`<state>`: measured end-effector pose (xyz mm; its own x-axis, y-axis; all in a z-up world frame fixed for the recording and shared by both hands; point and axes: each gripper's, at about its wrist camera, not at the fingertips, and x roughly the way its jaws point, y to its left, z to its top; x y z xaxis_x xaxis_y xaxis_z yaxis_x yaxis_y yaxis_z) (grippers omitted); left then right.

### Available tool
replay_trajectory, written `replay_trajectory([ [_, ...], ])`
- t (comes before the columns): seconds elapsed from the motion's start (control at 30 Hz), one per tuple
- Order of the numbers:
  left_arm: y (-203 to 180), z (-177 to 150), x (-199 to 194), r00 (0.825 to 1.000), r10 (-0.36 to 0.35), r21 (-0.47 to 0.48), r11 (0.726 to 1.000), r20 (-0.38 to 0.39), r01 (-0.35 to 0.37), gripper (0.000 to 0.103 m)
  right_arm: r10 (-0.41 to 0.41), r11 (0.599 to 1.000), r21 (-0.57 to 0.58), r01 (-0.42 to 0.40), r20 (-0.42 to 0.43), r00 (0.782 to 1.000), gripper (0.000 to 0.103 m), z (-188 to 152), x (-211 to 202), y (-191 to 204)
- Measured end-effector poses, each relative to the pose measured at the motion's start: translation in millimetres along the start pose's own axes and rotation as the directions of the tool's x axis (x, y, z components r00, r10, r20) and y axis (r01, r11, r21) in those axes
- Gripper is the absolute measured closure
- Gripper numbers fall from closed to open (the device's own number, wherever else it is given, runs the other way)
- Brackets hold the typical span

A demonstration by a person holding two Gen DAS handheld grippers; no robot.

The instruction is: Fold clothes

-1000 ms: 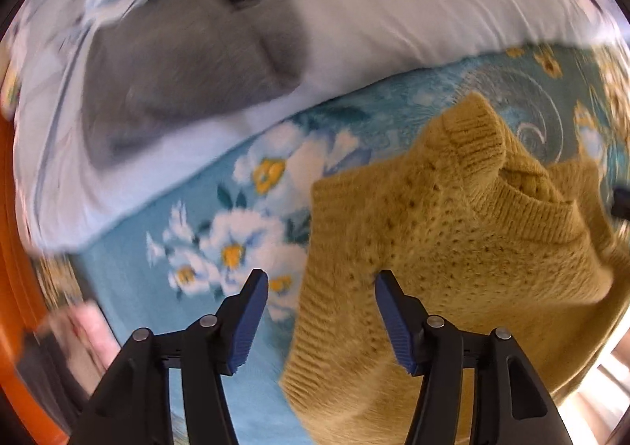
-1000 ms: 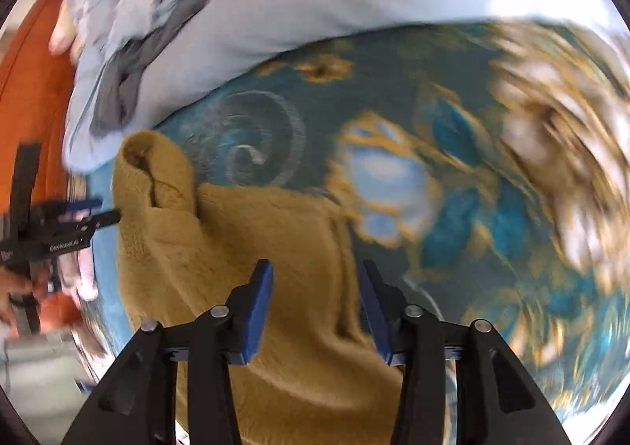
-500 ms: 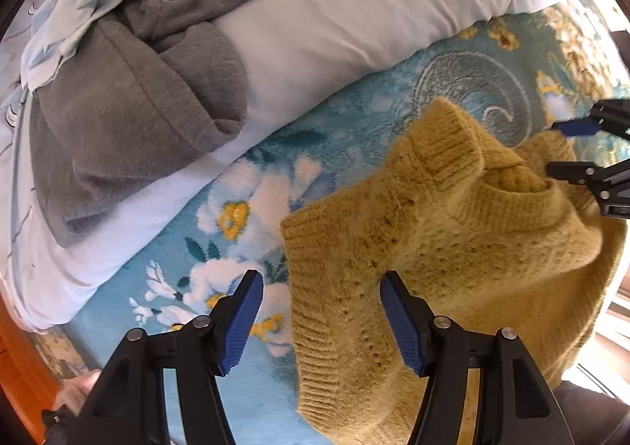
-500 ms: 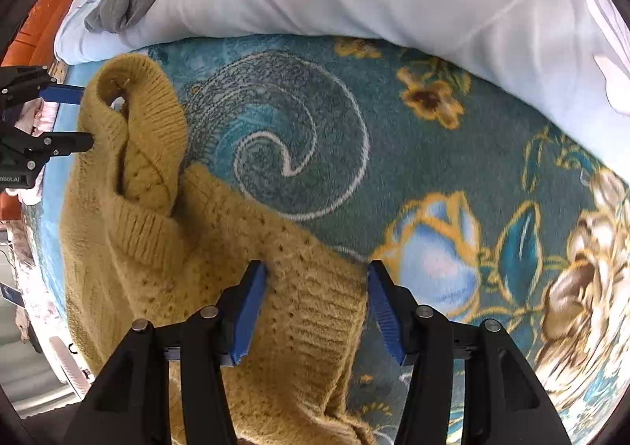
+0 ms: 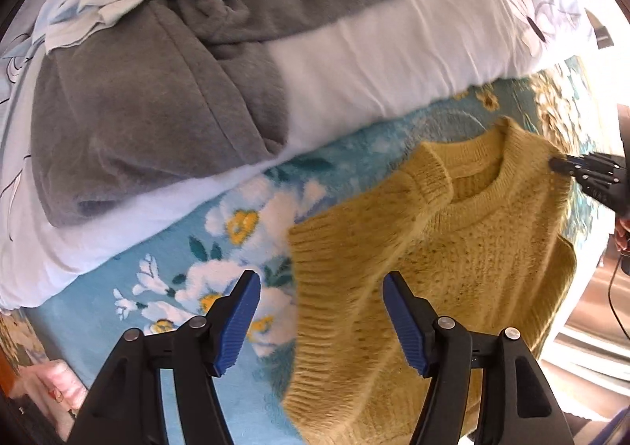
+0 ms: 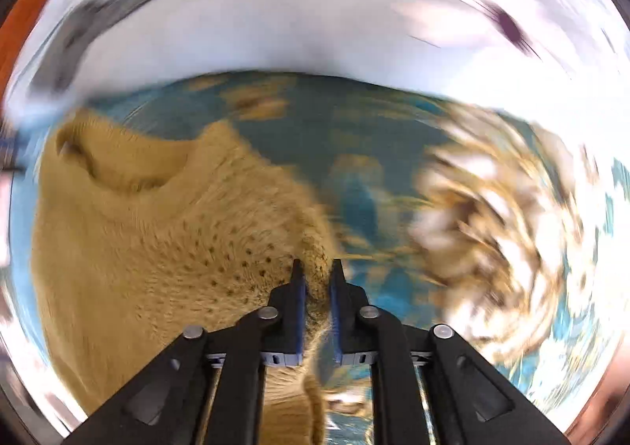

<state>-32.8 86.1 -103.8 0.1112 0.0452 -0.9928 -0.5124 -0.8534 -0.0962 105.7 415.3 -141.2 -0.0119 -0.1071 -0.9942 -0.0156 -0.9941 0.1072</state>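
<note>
Left wrist view: the left gripper (image 5: pixel 321 317) is held with jaws apart, nothing between them, above the mustard knit sweater (image 5: pixel 433 268), which is spread on a floral blue blanket (image 5: pixel 220 248). At its shoulder the right gripper (image 6: pixel 315 276) is clamped on the knit. Farther off, a grey garment (image 5: pixel 149 110) is seen on white bedding (image 5: pixel 374 63).

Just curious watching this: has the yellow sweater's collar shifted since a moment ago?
Yes. Against the white quilt, the yellow sweater collar has spread open toward the right, pulled by the right gripper pinching its shoulder.
</note>
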Motion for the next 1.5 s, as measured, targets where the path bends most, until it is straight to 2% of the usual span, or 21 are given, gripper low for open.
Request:
replay_trajectory([
  [0.07, -3.6, 5.5, 5.9, 0.999, 0.034, 0.027, 0.999, -0.002, -0.034, 0.034, -0.002, 0.998, 0.056, 0.002, -0.014, 1.000, 0.093, 0.0, 1.1, -16.9],
  [0.17, -14.7, 14.5, 18.6, 0.995, 0.101, 0.115, 0.988, 0.003, -0.101, 0.034, -0.024, 1.000, 0.007, 0.024, -0.026, 0.999, 0.093, -5.2, 2.1, -7.9],
  [0.37, -36.8, 29.1, 56.6, 0.986, 0.162, 0.290, 0.946, -0.042, -0.144, 0.034, -0.015, 0.999, 0.028, 0.016, -0.029, 0.999, 0.093, -7.9, 0.9, -0.8],
  [0.43, -37.5, 34.8, 65.6, 0.984, 0.169, 0.308, 0.940, -0.052, -0.146, 0.035, -0.007, 0.999, 0.034, 0.008, -0.032, 0.999, 0.093, -7.1, 0.1, -1.3],
  [0.57, -33.1, 41.7, 71.5, 0.988, 0.143, 0.295, 0.948, -0.064, -0.118, 0.036, -0.005, 1.000, 0.026, 0.006, -0.037, 0.999, 0.093, -4.8, -1.1, 1.6],
  [0.67, -32.2, 40.0, 69.2, 0.992, 0.102, 0.289, 0.954, -0.073, -0.077, 0.055, -0.001, 1.000, 0.030, 0.003, -0.038, 0.999, 0.093, -2.8, -1.4, 5.6],
  [0.73, -34.2, 38.1, 67.9, 0.994, 0.082, 0.294, 0.954, -0.078, -0.055, 0.074, 0.002, 0.999, 0.036, -0.001, -0.038, 0.999, 0.093, -1.5, -1.8, 8.3],
  [0.83, -40.9, 33.0, 65.2, 0.993, 0.104, 0.311, 0.947, -0.047, -0.085, 0.088, 0.007, 0.999, 0.043, -0.006, -0.032, 0.999, 0.093, 0.2, -5.2, 14.2],
  [0.93, -43.2, 25.3, 53.7, 0.989, 0.144, 0.284, 0.947, 0.037, -0.148, 0.093, -0.003, 0.999, 0.045, 0.004, -0.017, 1.000, 0.093, 0.3, -11.7, 20.4],
  [1.0, -38.0, 18.1, 35.8, 0.983, 0.149, 0.230, 0.958, 0.111, -0.171, 0.093, -0.014, 0.999, 0.043, 0.014, 0.006, 1.000, 0.093, -0.2, -20.8, 24.7],
  [1.07, -26.6, 11.1, 11.2, 0.970, 0.153, 0.146, 0.972, 0.188, -0.182, 0.093, -0.019, 0.999, 0.039, 0.018, 0.037, 0.999, 0.093, 0.5, -31.6, 28.5],
  [1.17, -9.2, 6.2, -19.5, 0.945, 0.192, 0.067, 0.974, 0.264, -0.217, 0.093, -0.016, 1.000, 0.003, 0.016, 0.108, 0.994, 0.093, 7.6, -55.4, 39.0],
  [1.3, 12.9, 16.7, -43.4, 0.914, 0.259, 0.041, 0.958, 0.313, -0.285, 0.093, -0.028, 0.994, -0.100, 0.047, 0.182, 0.983, 0.093, 37.7, -78.5, 61.9],
  [1.33, 11.3, 26.5, -45.3, 0.911, 0.269, 0.029, 0.956, 0.313, -0.293, 0.093, -0.035, 0.990, -0.128, 0.061, 0.196, 0.980, 0.093, 47.6, -82.0, 67.7],
  [1.43, 2.4, 60.0, -48.5, 0.903, 0.298, -0.008, 0.950, 0.309, -0.311, 0.093, -0.053, 0.983, -0.162, 0.088, 0.212, 0.976, 0.093, 84.5, -85.9, 67.3],
  [1.5, 11.0, 67.3, -39.0, 0.913, 0.302, -0.026, 0.951, 0.273, -0.307, 0.093, -0.041, 0.989, -0.132, 0.067, 0.196, 0.980, 0.093, 99.1, -81.5, 69.1],
])
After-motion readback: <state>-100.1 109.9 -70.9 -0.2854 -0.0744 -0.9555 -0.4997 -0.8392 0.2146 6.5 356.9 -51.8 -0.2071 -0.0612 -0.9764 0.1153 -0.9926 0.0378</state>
